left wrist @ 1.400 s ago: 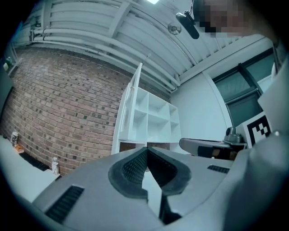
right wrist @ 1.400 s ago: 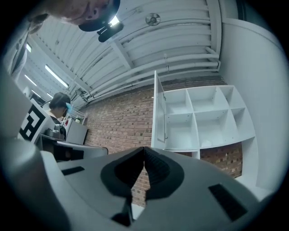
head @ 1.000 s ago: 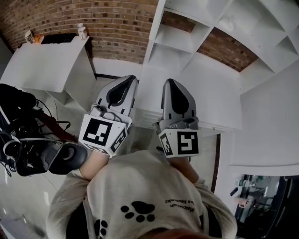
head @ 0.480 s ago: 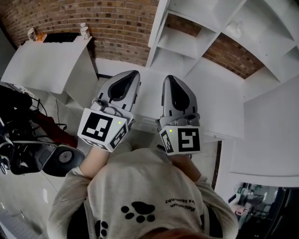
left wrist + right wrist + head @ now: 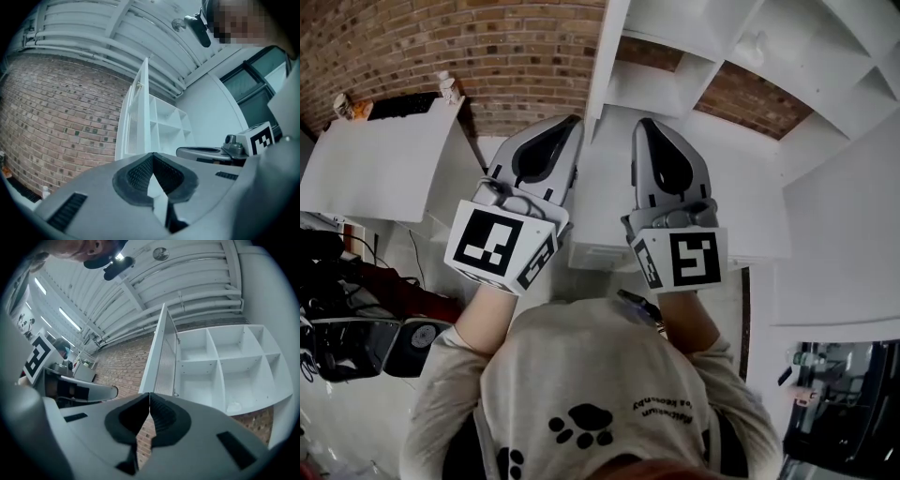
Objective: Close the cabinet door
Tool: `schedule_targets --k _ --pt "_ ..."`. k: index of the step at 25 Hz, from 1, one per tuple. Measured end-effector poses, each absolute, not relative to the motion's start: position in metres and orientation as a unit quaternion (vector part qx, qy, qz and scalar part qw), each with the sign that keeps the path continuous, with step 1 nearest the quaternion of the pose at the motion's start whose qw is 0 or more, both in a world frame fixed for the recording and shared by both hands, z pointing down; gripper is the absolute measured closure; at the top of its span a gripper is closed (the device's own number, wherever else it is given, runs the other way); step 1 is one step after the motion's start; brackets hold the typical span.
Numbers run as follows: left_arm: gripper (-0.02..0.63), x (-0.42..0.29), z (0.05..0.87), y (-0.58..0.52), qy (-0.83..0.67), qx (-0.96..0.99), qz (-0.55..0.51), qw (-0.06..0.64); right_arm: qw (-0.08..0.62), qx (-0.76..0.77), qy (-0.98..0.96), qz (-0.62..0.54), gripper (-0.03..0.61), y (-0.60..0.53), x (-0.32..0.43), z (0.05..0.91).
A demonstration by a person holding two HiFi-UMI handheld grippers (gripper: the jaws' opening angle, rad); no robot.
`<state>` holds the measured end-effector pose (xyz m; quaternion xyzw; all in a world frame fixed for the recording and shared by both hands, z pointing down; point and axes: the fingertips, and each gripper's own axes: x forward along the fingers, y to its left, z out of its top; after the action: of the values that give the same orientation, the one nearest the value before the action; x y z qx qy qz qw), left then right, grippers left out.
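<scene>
The cabinet door (image 5: 602, 56) stands wide open, edge-on, just beyond both tools. The left gripper (image 5: 572, 124) and right gripper (image 5: 643, 126), both closed and empty, have lifted closer to it. They look ready to push.

Left gripper (image 5: 570, 122) and right gripper (image 5: 644, 124) have both risen.

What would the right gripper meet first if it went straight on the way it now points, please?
Most likely the open cabinet door, whose edge stands straight beyond the right gripper's shut fingers; how far off is unclear.
</scene>
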<state>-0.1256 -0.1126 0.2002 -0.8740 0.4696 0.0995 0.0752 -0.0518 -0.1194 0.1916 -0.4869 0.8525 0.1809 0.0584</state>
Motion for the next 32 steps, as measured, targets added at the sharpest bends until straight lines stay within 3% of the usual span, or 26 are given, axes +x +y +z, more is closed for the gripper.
schedule_targets --k 15,19,32 --pt "0.604 -0.132 0.138 -0.134 0.404 -0.902 0.108 0.110 0.057 -0.481 0.856 0.180 0.565 -0.131 -0.073 0.120" --pt "0.604 -0.130 0.127 -0.138 0.393 -0.906 0.109 0.110 0.051 -0.483 0.854 0.188 0.468 -0.136 -0.078 0.106" --pt "0.605 -0.127 0.102 -0.158 0.387 -0.909 0.103 0.116 0.046 -0.474 0.863 0.170 0.416 -0.169 -0.101 0.076"
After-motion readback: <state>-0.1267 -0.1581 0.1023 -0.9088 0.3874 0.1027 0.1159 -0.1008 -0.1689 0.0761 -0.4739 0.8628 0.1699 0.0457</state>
